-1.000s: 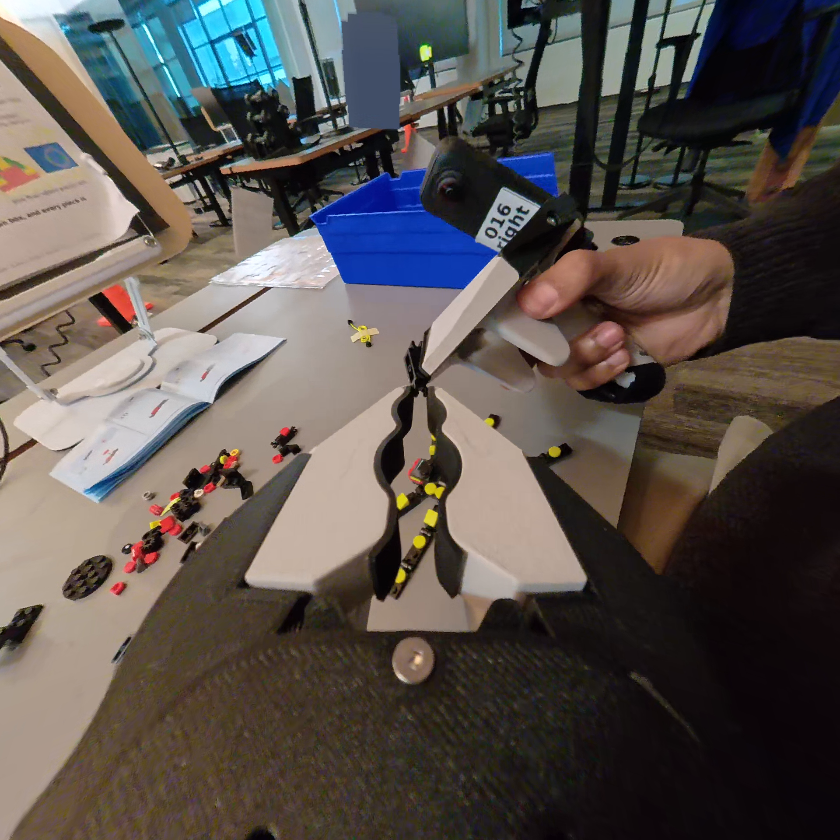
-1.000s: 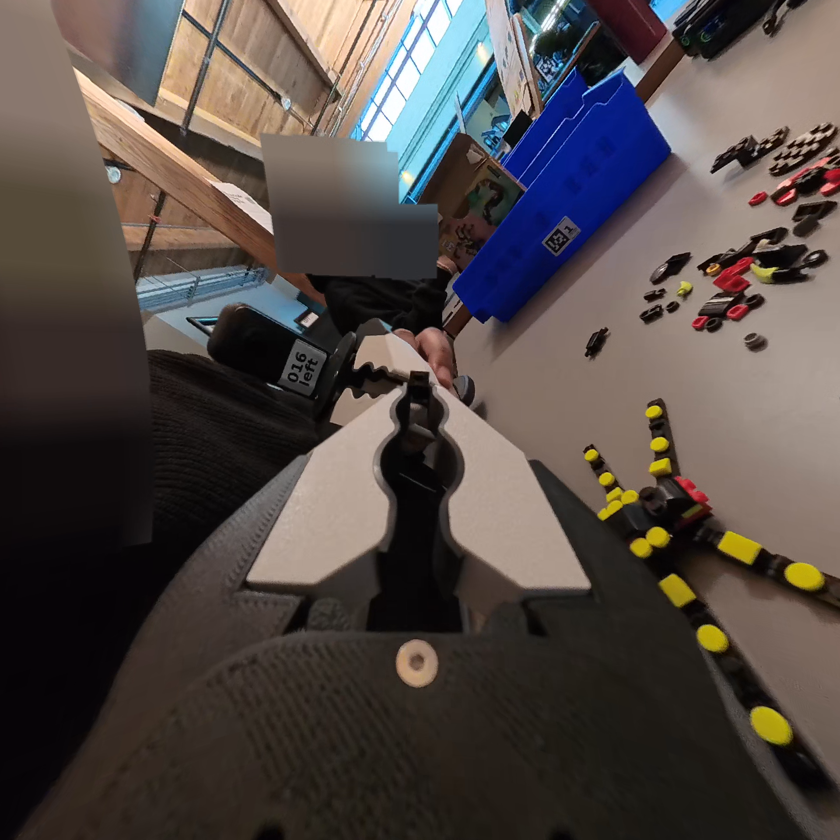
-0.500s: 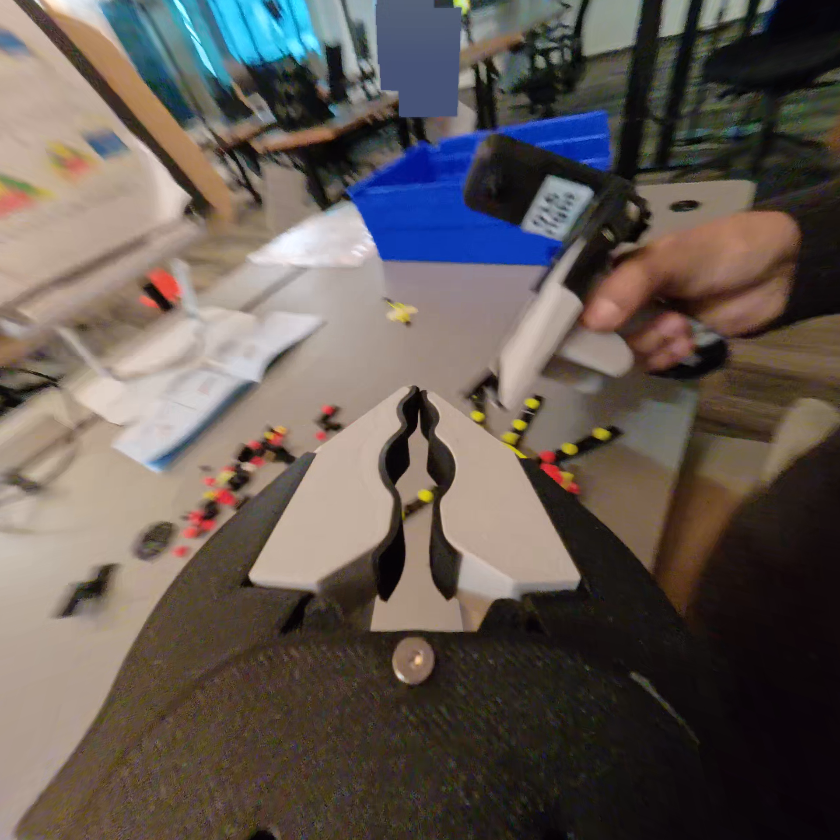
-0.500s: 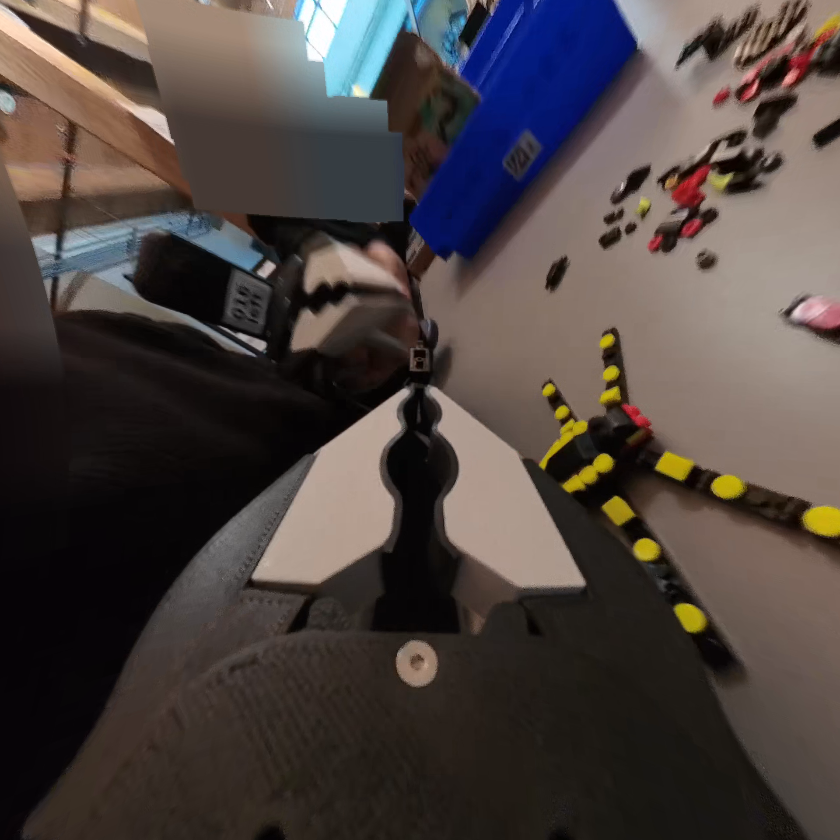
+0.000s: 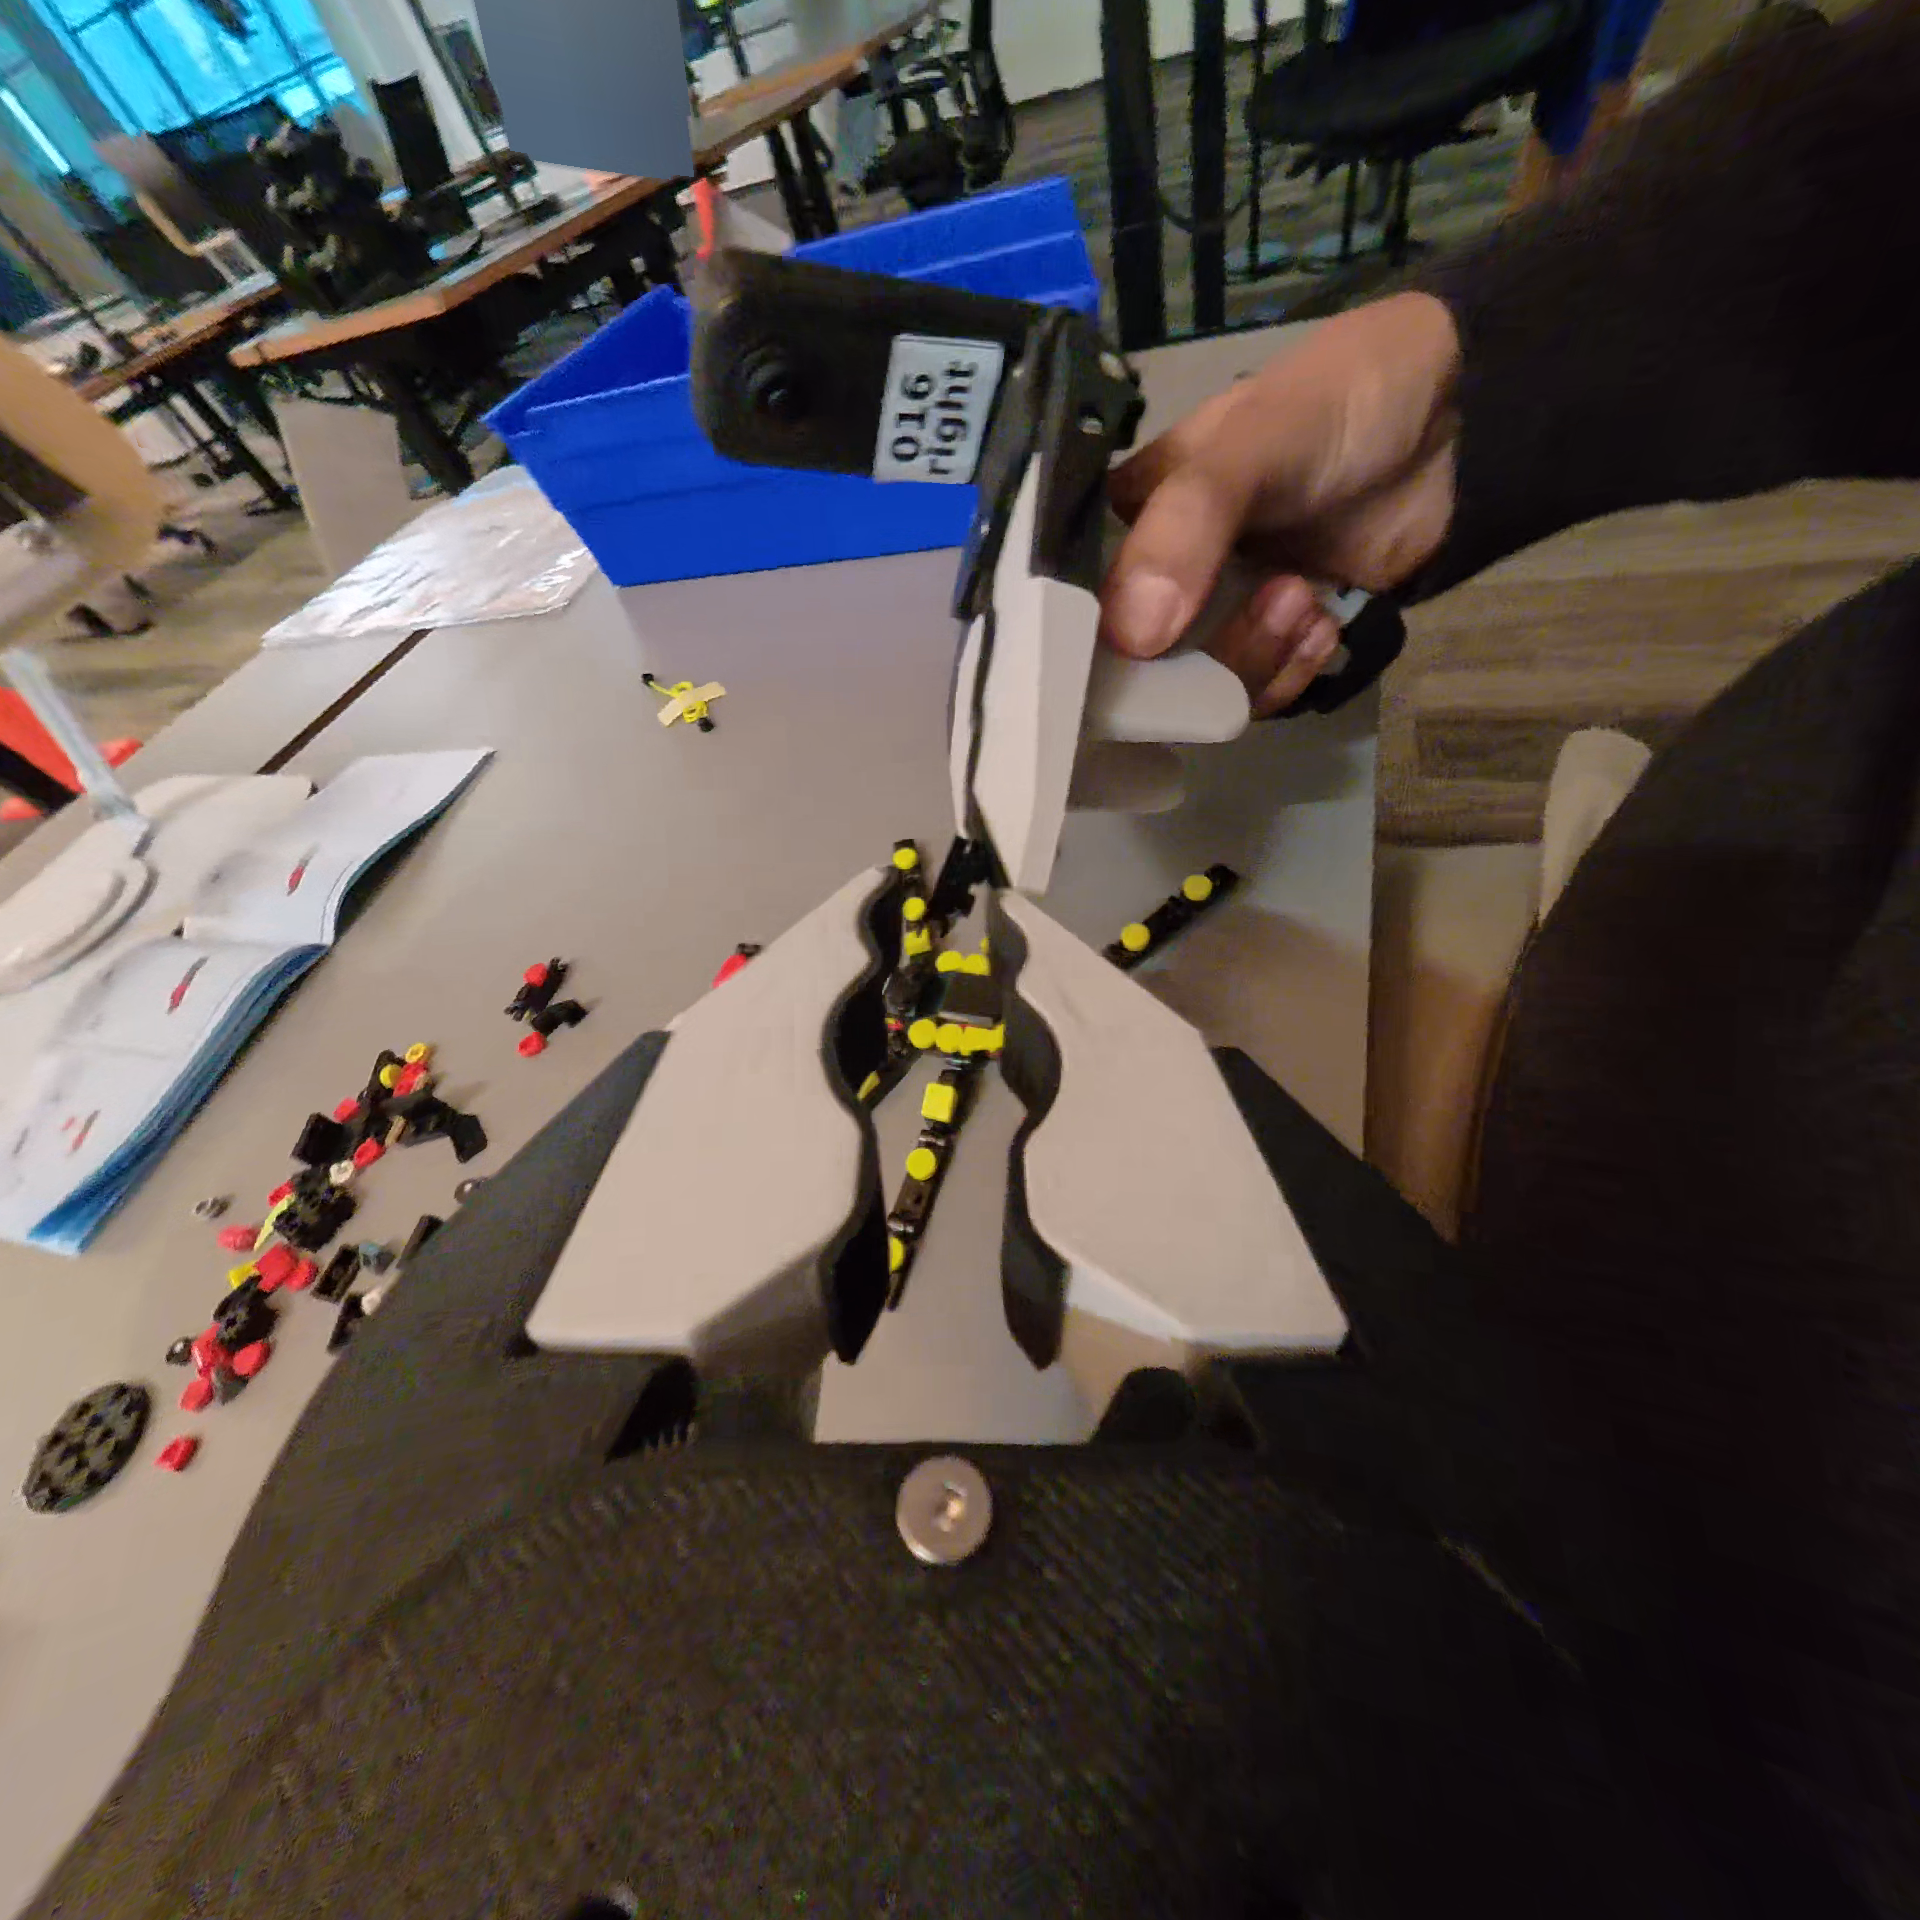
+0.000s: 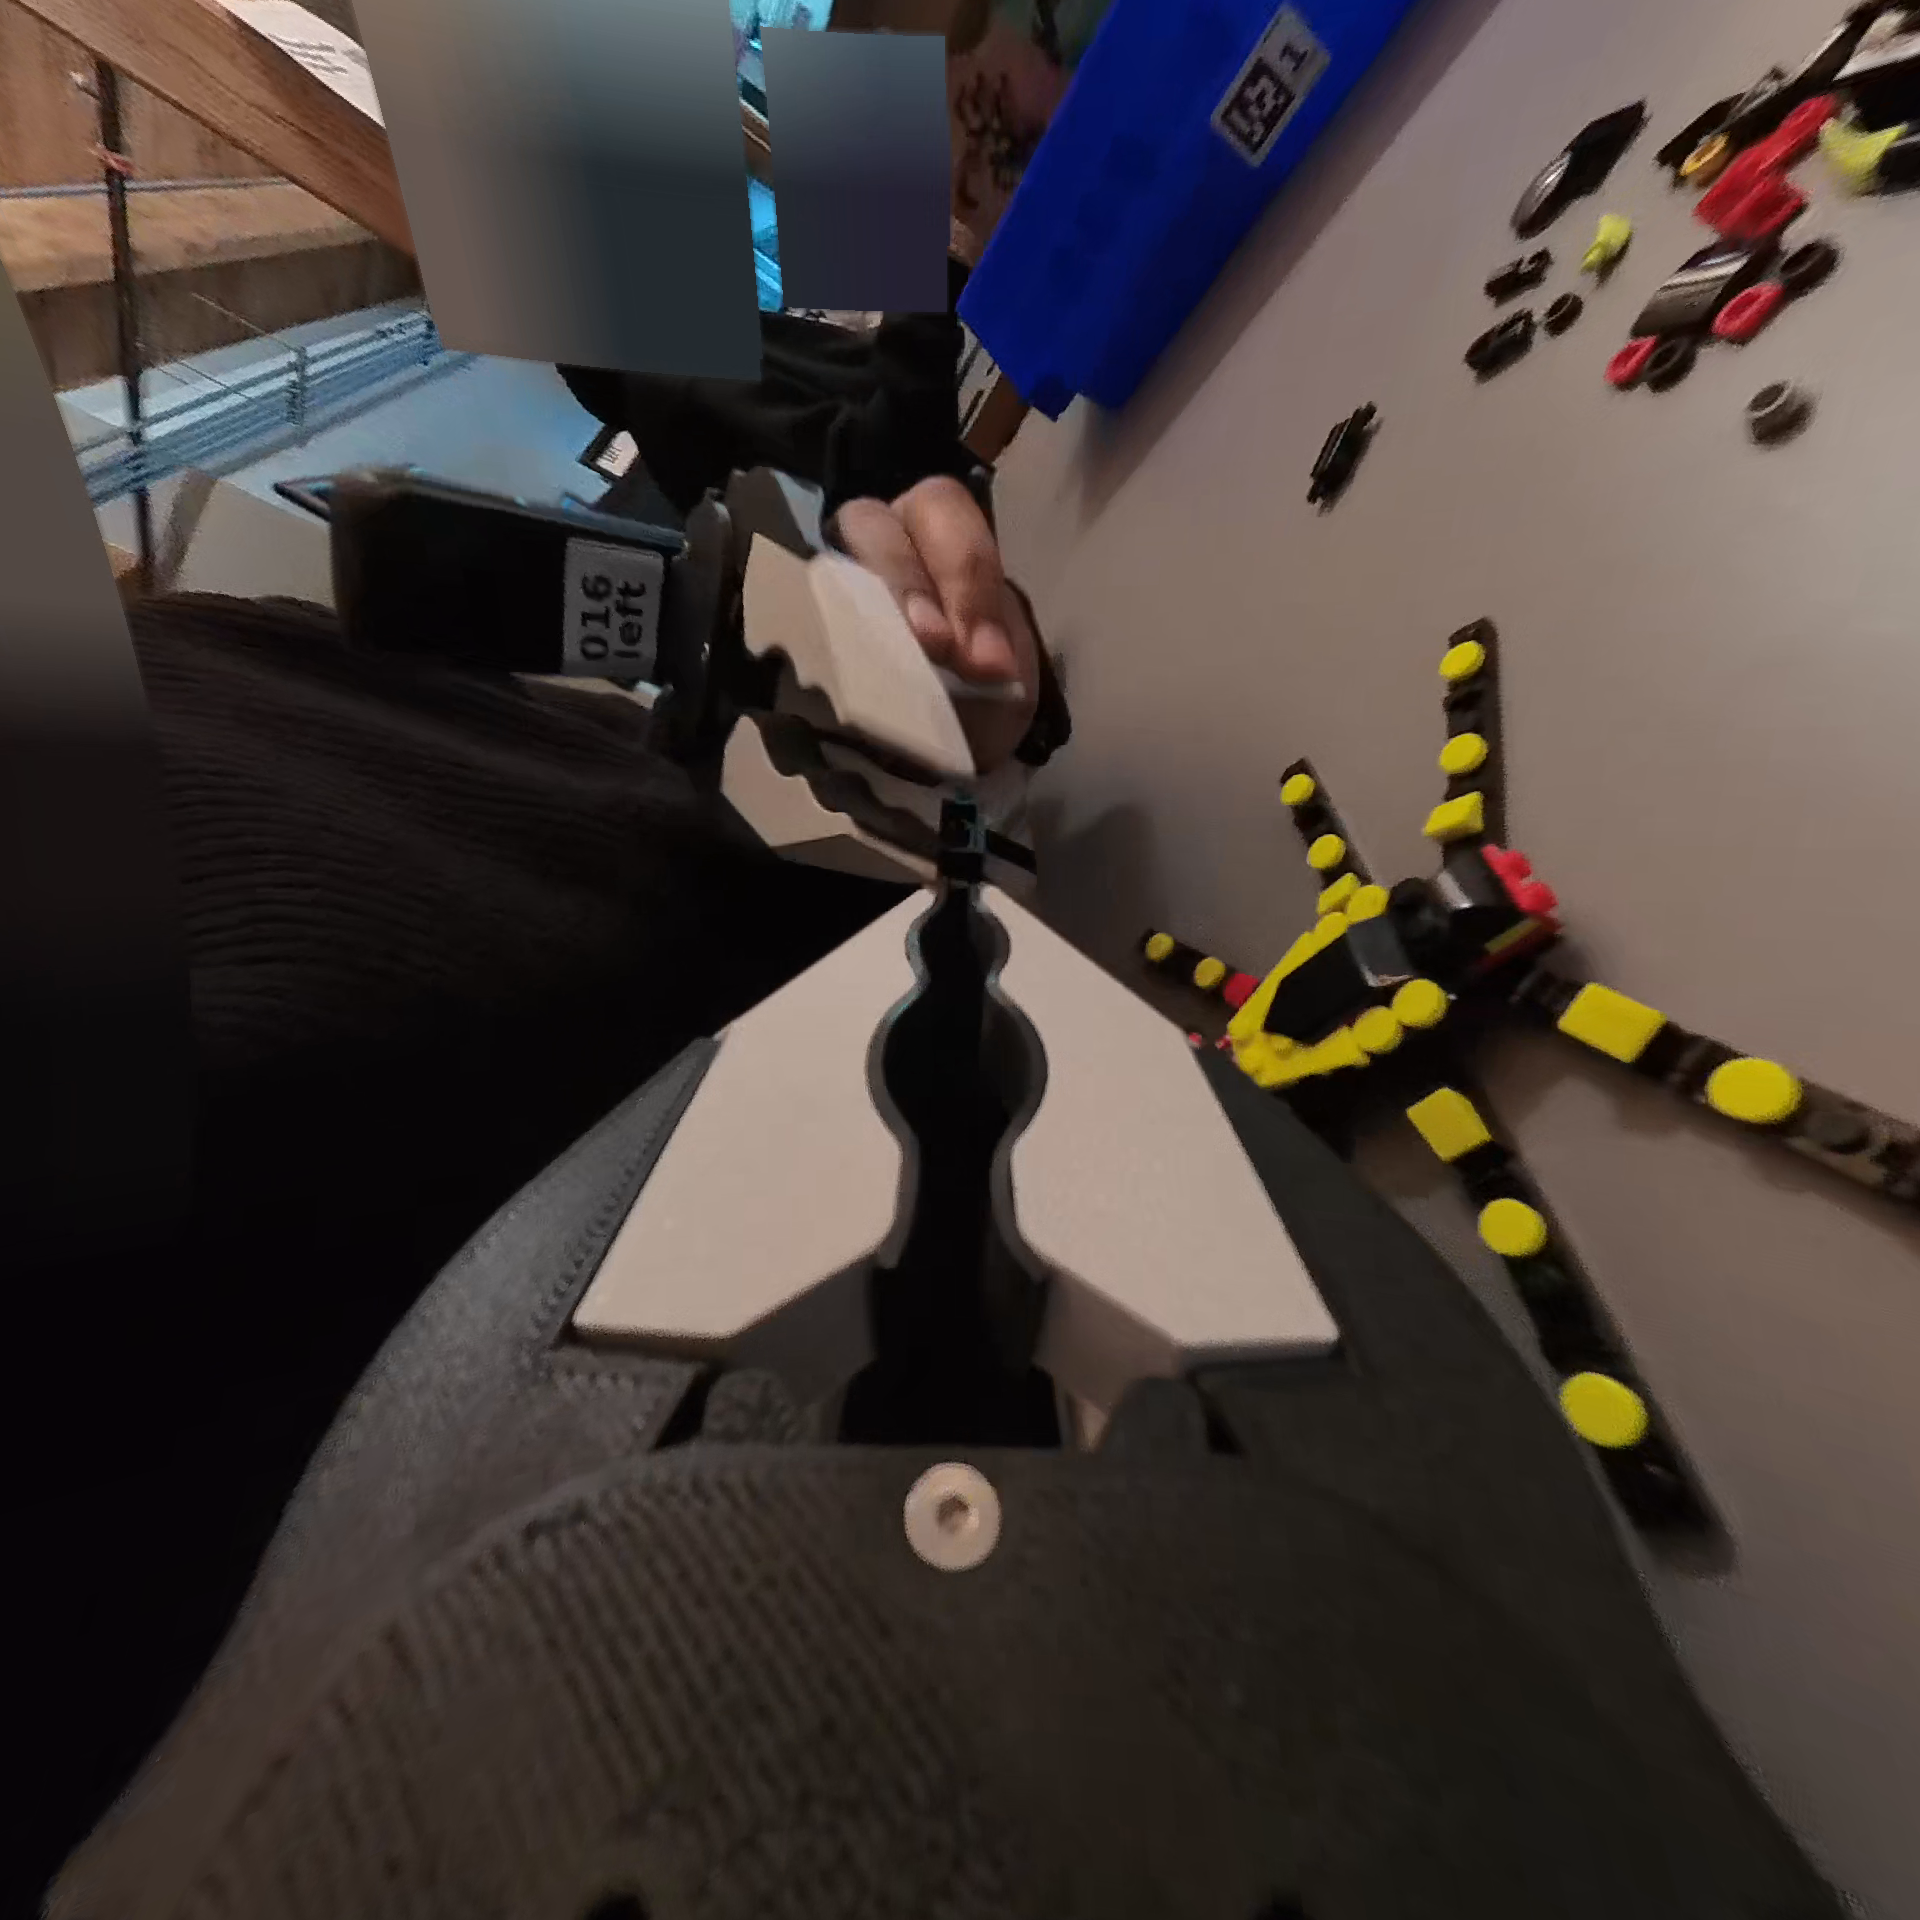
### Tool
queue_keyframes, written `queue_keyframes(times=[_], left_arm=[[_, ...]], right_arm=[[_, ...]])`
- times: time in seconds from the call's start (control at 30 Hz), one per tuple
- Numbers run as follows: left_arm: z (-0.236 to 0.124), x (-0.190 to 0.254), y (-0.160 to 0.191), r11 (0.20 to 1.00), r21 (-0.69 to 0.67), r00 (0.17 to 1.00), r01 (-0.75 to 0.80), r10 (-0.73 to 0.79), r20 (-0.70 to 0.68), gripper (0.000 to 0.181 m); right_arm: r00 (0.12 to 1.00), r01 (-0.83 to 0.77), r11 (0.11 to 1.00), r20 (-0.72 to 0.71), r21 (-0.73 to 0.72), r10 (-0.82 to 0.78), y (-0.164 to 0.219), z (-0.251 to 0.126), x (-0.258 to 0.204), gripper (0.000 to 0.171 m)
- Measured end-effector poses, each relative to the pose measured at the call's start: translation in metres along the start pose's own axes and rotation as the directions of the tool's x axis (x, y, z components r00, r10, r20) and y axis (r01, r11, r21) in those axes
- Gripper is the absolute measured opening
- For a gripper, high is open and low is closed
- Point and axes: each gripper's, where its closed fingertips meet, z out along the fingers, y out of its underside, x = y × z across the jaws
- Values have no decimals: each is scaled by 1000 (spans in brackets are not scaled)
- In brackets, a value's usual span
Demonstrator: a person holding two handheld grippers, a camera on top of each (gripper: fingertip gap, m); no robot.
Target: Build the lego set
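Observation:
A black lego model with yellow studs and long arms (image 6: 1351, 977) lies on the grey table (image 6: 1507, 540). In the left wrist view it (image 5: 940, 1049) shows through the gap between my left fingers. My left gripper (image 5: 940, 899) is open and empty, hovering just above the model. My right gripper (image 6: 958, 896) is shut on a small black piece (image 6: 961, 840). In the left wrist view the right gripper (image 5: 977, 836) points down from the upper right, its tips right at my left fingertips. The left gripper also shows in the right wrist view (image 6: 935, 805), just beyond the black piece.
Loose red, black and yellow pieces (image 5: 312, 1195) lie left of the model, with a black round plate (image 5: 88, 1444) near the front edge. An open booklet (image 5: 208, 935) lies farther left. A blue bin (image 5: 727, 488) stands at the back. A small yellow piece (image 5: 686, 701) lies mid-table. Both grippers' tips are close together, under 4 cm apart. Both grippers' tips are roughly 30 centimetres from the black round plate (image 5: 88, 1444).
My left gripper has gone from shut to open and is back over the model. The right gripper has swung to point downward, still holding the small black piece, close to my left fingertips.

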Motion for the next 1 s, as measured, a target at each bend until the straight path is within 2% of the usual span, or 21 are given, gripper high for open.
queue_keyframes(times=[0.03, 0.1, 0.2, 0.3, 0.5, 0.63, 0.93, 1.0], left_arm=[[1, 2, 2, 1000, -13, 1000, -16, 16, 1, 5], [2, 2, 4, 1000, -26, 1000, -16, 16, -3, 5], [-1, -3, 0, 998, -7, 998, 62, -62, -10, 4], [-2, -14, -1, 992, 4, 991, 127, -127, 31, 4], [-2, -13, -5, 992, 21, 990, 128, -129, 50, 4], [0, -4, -5, 995, 4, 995, 96, -96, 26, 4], [0, 1, -7, 1000, -4, 999, -4, 4, 54, 4], [-2, -1, -7, 1000, 10, 999, 4, -4, 53, 11]], right_arm=[[1000, -13, 1000, 13, 0, 13, 0, 0, -1, 0], [1000, -10, 1000, 19, 5, 10, 0, 0, 0, 0], [999, 5, 999, 49, 52, -8, -8, -1, -5, 0], [998, 7, 990, 54, 139, -15, -22, -7, -5, 18], [998, -17, 984, 62, 176, 6, -26, -6, -6, 22], [999, -8, 989, 42, 149, 2, -20, 1, -5, 13], [1000, 12, 992, 17, 125, -14, -18, 0, -4, 6], [1000, 30, 992, 3, 119, -31, -19, -2, -4, 6]])
